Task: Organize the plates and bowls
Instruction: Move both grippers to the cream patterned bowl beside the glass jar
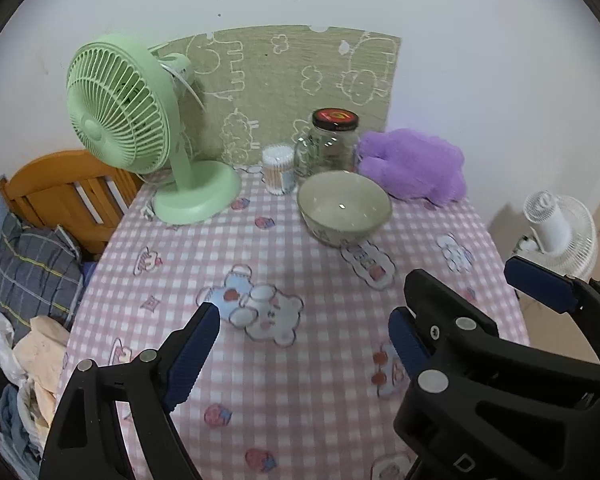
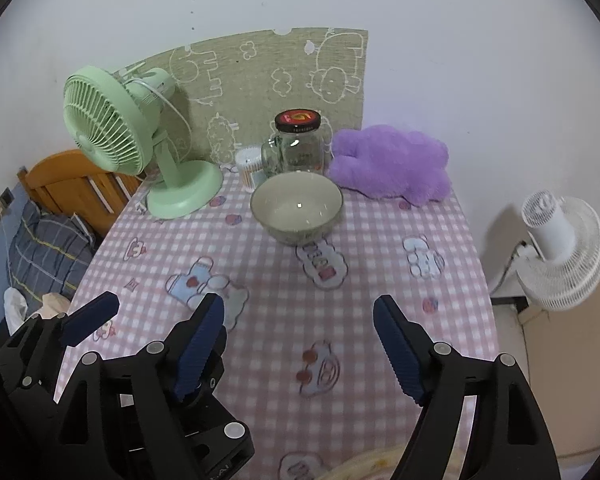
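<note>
Both grippers hang empty over the near tabletop (image 1: 300, 360), the left gripper (image 1: 304, 332) and right gripper (image 2: 298, 320) each with jaws spread wide. The bowl (image 2: 296, 210) sits upright well ahead (just before the glass jar (image 2: 300, 144)), roughly straight ahead of the right gripper.

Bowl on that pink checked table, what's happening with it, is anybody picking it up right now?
Not at this moment. The bowl sits upright and empty on the table, in front of the glass jar and between the green fan and the purple cushion. A person holds two grippers side by side above the near part of the table. The left gripper and right gripper are both open, holding nothing, well short of the bowl.
</note>
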The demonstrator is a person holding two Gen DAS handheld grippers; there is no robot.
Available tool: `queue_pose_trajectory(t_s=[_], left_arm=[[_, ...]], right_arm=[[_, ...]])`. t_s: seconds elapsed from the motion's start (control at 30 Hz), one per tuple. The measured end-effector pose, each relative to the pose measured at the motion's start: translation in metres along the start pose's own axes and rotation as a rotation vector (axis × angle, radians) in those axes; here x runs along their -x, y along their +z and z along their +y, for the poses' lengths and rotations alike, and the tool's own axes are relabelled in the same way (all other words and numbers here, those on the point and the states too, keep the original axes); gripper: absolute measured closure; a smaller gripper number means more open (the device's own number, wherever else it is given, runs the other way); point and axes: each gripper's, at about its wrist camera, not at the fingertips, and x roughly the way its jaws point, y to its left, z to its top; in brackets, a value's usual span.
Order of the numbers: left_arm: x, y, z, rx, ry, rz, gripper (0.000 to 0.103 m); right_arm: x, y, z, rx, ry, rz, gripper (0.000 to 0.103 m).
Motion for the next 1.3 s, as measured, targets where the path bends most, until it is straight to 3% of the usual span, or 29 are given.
queue_pose_trajectory(t_s=[0.1, 0.43, 0.6, 0.73, 0.9, 1.13, 1.3], left_arm=[[-0.013, 0.014, -0.008, -0.001, 0.032, -0.01, 0.022], [-0.066, 0.056, -0.021, -0.017, 0.109, -0.001, 0.024], [-0.093, 0.071, -0.023, -0.009, 0.116, 0.01, 0.029], [-0.118, 0.081, -0.024, -0.011, 0.125, 0.013, 0.04], [-0.147, 0.09, -0.026, -0.017, 0.144, 0.029, 0.041], [-0.183, 0.092, -0.026, -0.008, 0.11, 0.055, 0.043], [-0.201, 0.092, -0.03, -0.021, 0.113, 0.069, 0.053]], right_arm=[[-0.017, 0.014, -0.01, 0.006, 0.031, -0.01, 0.023], [-0.07, 0.057, -0.035, -0.008, 0.062, -0.013, 0.023], [-0.098, 0.074, -0.041, -0.018, 0.061, -0.002, 0.023], [-0.122, 0.087, -0.047, -0.029, 0.055, 0.002, 0.023], [-0.153, 0.093, -0.052, -0.058, 0.065, 0.022, 0.03], [-0.191, 0.098, -0.057, -0.076, 0.054, 0.042, 0.038], [-0.211, 0.097, -0.061, -0.09, 0.032, 0.054, 0.049]])
